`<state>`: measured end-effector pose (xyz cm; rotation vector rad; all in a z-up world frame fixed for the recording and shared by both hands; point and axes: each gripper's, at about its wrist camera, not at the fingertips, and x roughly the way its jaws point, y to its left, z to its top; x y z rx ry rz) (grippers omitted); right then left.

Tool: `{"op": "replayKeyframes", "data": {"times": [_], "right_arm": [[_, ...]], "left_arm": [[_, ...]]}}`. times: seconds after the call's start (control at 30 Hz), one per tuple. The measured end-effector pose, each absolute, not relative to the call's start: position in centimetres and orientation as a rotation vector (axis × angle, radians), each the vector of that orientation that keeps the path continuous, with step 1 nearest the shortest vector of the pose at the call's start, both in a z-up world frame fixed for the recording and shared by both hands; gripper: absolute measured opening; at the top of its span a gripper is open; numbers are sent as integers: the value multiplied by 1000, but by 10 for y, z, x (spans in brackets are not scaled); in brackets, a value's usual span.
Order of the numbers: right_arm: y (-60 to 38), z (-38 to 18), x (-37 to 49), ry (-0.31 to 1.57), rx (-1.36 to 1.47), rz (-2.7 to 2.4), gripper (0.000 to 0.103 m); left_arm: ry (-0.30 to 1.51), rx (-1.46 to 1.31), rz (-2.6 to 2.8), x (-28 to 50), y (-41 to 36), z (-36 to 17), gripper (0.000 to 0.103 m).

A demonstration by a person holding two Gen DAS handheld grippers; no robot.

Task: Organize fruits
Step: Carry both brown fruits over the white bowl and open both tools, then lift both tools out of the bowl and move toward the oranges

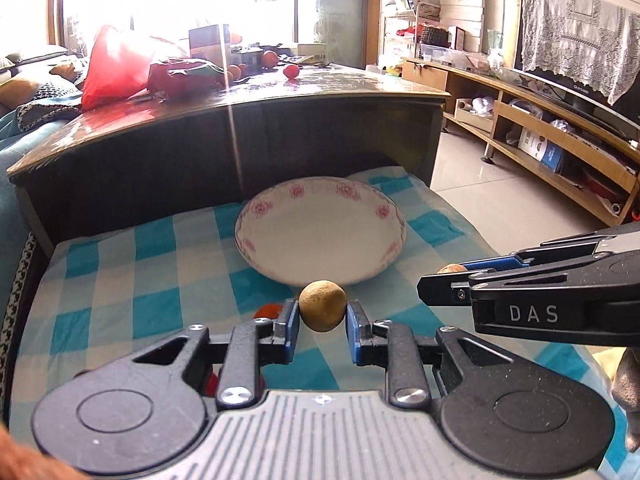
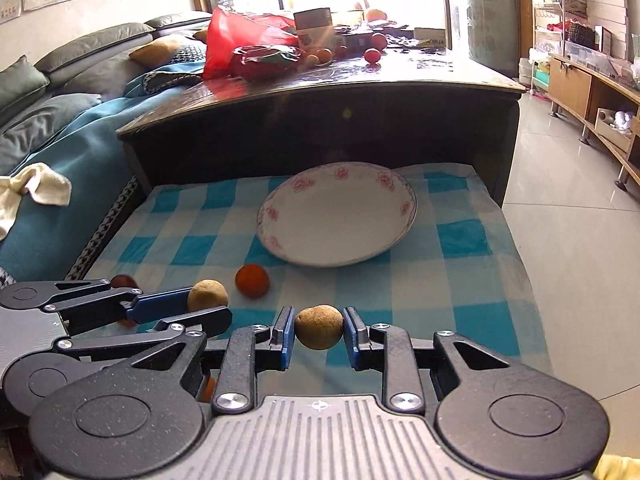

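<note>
You've got a brown fruit [image 1: 322,306] pinched in your left gripper [image 1: 322,316], fingers pressed on either side of it, and a second brown fruit [image 2: 319,327] pinched the same way in your right gripper [image 2: 319,330]. Both look lifted off the checked cloth [image 2: 420,280], though how high is hard to say.

The thing that matters next: the plate [image 1: 320,258] sits straight ahead of both sets of fingers, along the line they're pointing, so I'd guess it's just a forward push and a release over the rim. From the left wrist view the plate's near rim sits right behind the fruit, so the left hand looks slightly nearer. The right one comes in from the plate's right side, with more cloth between it and the rim. The plate has nothing in it.

An orange fruit [image 2: 251,280] lies loose on the cloth just beyond the left gripper, short of the plate, and a dark red one [image 2: 123,280] shows behind the left fingers.

Past the cloth there's a dark surface [image 2: 400,80] with a red bag [image 2: 240,36] and more fruit.
</note>
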<state>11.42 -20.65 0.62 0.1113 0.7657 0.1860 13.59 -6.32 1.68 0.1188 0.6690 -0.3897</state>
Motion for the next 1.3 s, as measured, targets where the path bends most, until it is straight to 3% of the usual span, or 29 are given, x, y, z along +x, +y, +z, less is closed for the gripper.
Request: {"op": "replayKeyframes", "data": {"times": [0.5,0.77,0.9,0.97,1.3], "right_arm": [[-212,-23,215,781,117,203,21],[-210,-26,226,775,116,201,24],[-212,-25,226,769,126,195,26],[-214,-24,227,766,134,196,30],[-212,-7,211,731,142,193,30]], "left_arm": [[700,153,-360,222,-77,-14,34],[712,129,-354,230,-74,-17,36],[711,138,-361,230,-74,-15,44],[704,133,-361,228,-73,-13,44],[674,129,-340,196,-45,18,44]]}}
